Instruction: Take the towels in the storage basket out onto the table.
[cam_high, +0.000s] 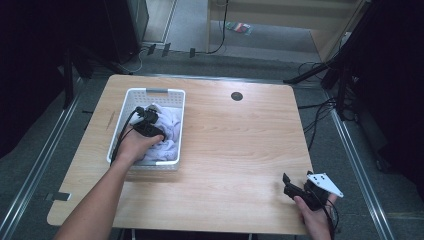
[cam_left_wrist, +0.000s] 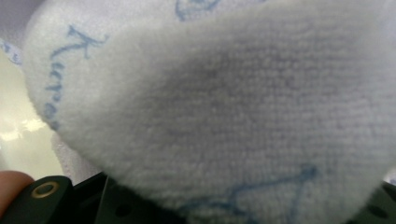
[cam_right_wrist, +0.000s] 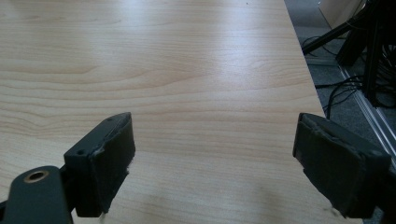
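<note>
Left hand-held gripper (cam_high: 150, 120) clamped on towel (cam_left_wrist: 224, 107); blue lettering legible close-up; right hand-held gripper (cam_right_wrist: 212, 163) apart.

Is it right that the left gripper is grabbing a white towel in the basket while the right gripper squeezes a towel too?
Not quite. The right gripper holds nothing: the right gripper view shows its jaws wide apart over bare table. The left gripper does grip the white towel in the basket.

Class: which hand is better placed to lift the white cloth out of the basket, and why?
Left. The left claw is in the white basket, shut on the white cloth. The right claw is open over the bare table, far off.
</note>
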